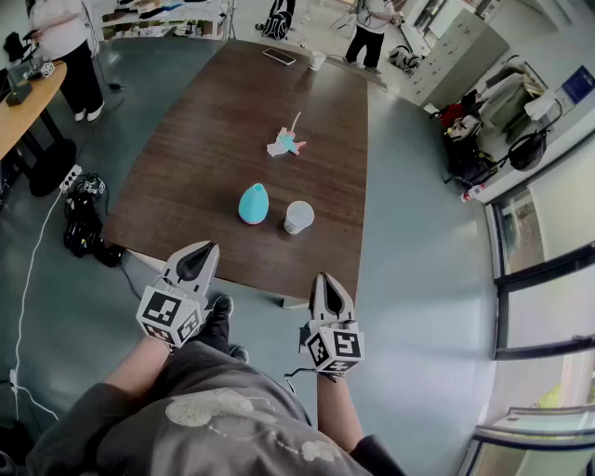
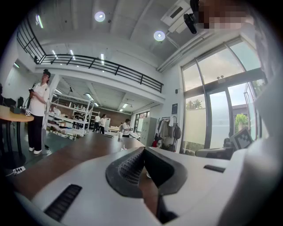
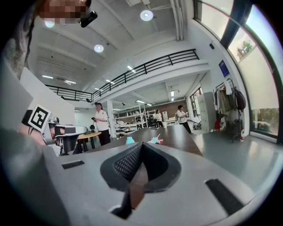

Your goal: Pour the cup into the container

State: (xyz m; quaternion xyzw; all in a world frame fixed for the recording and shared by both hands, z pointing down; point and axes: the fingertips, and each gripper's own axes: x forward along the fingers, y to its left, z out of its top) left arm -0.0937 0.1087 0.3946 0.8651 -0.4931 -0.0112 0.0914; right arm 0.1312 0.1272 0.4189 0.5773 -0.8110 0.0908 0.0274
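A translucent white cup (image 1: pixel 298 217) stands near the front edge of a dark wooden table (image 1: pixel 214 121). Just left of it sits a teal egg-shaped container (image 1: pixel 253 204), whose top also peeks above the jaws in the right gripper view (image 3: pixel 130 140). My left gripper (image 1: pixel 199 253) hovers at the table's front edge, shut and holding nothing. My right gripper (image 1: pixel 323 282) hangs just short of that edge, below the cup, also shut and holding nothing. In both gripper views the jaws meet at their tips with nothing between them.
A small pink and teal object (image 1: pixel 287 143) lies mid-table. A phone (image 1: pixel 279 56) and a white cup (image 1: pixel 317 60) sit at the far end. People stand at the far end (image 1: pixel 372 28) and left, by a round table (image 1: pixel 28 102). Cables (image 1: pixel 79 200) lie on the floor.
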